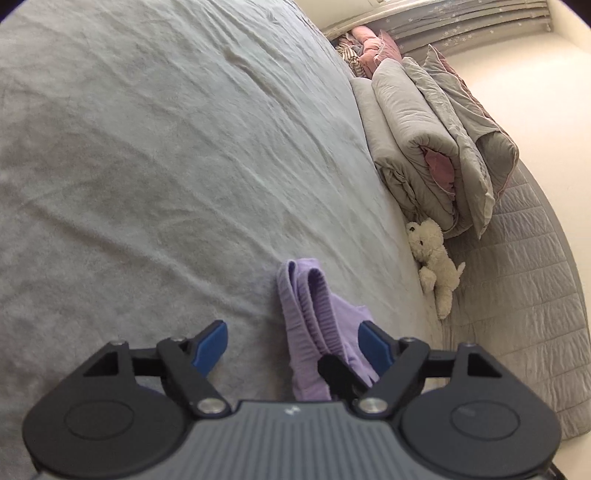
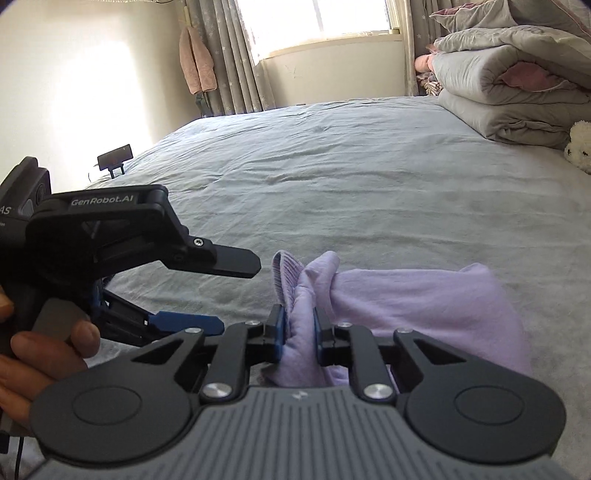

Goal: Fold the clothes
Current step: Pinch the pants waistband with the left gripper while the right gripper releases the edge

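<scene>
Bed, grey sheet | lilac top bunched at near edge | R gripper pinching its fabric | L gripper spread, cloth between, unpressed | soft, light, floppy; grab ribbed hem

Lilac garment (ribbed cuff), grey sheet, cream teddy.

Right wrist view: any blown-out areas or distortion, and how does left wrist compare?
Right wrist: window and sunlit wall clip to white, bed edges curve from the fisheye. Left wrist: even light, no glare, stronger bowing with dark lens corners; purple garment sharp.
</scene>
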Demonstrator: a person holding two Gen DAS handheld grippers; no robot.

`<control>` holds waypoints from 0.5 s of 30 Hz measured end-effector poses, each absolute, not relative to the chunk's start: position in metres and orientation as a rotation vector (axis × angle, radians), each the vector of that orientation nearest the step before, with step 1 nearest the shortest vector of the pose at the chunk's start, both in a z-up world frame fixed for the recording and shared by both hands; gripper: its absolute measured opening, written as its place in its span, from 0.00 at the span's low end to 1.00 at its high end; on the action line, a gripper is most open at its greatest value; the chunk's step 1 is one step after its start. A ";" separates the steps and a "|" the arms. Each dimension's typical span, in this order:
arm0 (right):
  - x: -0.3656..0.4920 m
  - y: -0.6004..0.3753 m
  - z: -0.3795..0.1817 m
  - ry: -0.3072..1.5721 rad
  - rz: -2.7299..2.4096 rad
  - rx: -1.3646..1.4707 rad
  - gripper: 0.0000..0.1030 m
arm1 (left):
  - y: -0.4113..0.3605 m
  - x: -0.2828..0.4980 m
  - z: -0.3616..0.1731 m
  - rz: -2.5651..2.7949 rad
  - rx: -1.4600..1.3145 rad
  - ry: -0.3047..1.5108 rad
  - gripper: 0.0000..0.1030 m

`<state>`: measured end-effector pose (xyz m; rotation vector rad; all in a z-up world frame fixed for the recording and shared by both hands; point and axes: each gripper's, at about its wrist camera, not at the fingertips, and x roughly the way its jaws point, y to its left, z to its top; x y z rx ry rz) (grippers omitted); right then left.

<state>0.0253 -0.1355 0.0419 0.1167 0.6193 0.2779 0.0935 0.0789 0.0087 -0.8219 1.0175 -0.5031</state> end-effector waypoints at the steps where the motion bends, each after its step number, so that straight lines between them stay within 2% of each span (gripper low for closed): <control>1: 0.023 -0.131 0.041 0.617 0.282 0.101 0.17 | 0.076 0.092 0.007 -0.510 -0.835 1.019 0.79; 11: 0.010 -0.094 0.028 0.573 0.344 -0.153 0.17 | 0.042 0.092 0.002 -0.564 -0.760 0.968 0.83; 13: 0.012 -0.097 0.027 0.568 0.348 -0.158 0.17 | 0.043 0.093 0.002 -0.578 -0.756 0.963 0.81; 15: 0.014 -0.100 0.027 0.570 0.354 -0.149 0.17 | 0.044 0.093 0.002 -0.576 -0.754 0.963 0.75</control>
